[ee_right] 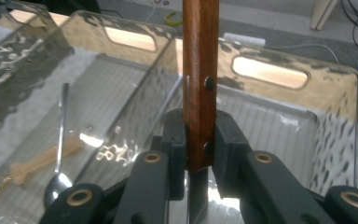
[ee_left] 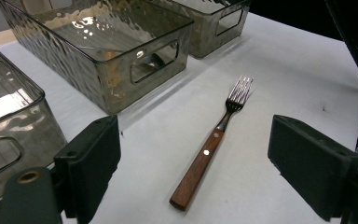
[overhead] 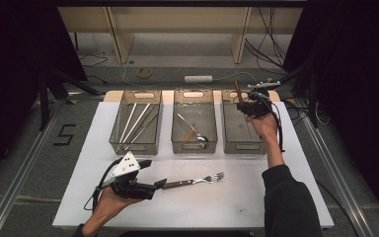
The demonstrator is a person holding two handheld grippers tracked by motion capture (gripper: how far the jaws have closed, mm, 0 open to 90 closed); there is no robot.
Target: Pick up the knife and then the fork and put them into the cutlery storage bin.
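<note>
Across the table [overhead: 192, 207]'s far right corner, the right gripper [overhead: 249, 105], clamping a wooden-handled utensil [ee_right: 200, 70], should lower it gently into the right bin [overhead: 242, 143], while the left gripper [overhead: 155, 185] waits, jaws apart, by the fork [ee_left: 214, 144].

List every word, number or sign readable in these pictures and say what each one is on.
"5": a large black numeral marked on the grey floor left of the white table.
Nothing else: the three clear bins, the fork and both grippers carry no readable label or brand.
</note>
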